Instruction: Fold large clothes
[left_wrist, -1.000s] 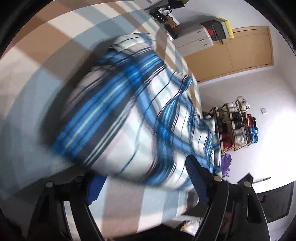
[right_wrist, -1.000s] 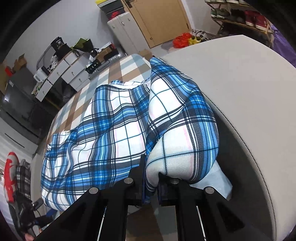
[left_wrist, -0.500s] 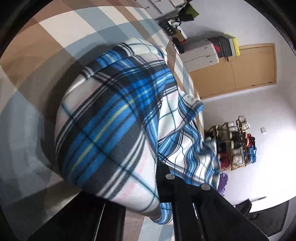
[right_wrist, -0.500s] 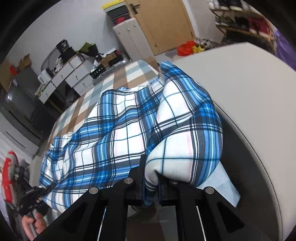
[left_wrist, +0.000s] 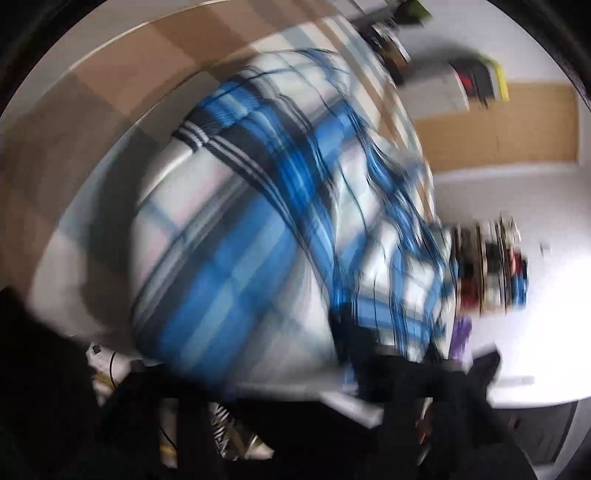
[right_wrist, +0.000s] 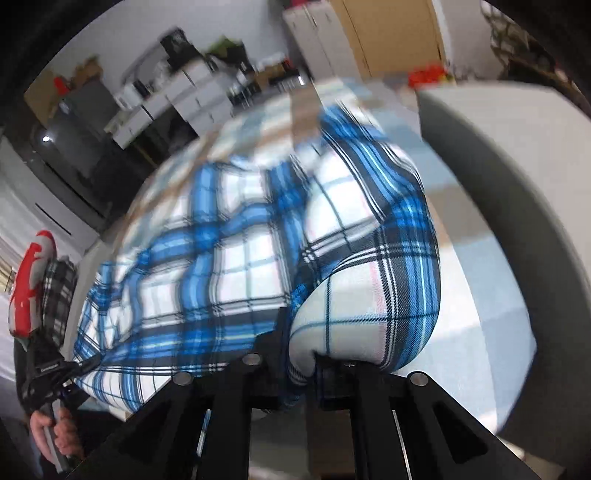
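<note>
Checked tablecloth (right_wrist: 236, 125) in brown, pale blue and white, over a table running far toward cabinets and a wooden door. Blue plaid garment (right_wrist: 229, 266) bunched across it, near edge lifted. Right gripper (right_wrist: 316, 373) pinched tight on a near fold. Left gripper (right_wrist: 79, 367), jaws lately widening, meets the left corner; grip blurred, undetermined.

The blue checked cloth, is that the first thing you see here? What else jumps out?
Yes, the blue and white checked cloth fills the middle of both views, bunched up on a brown and pale checked table cover. The right gripper at the bottom is pinching a puffy fold of it. At far left a hand holds the left gripper at the cloth's other corner.
</note>
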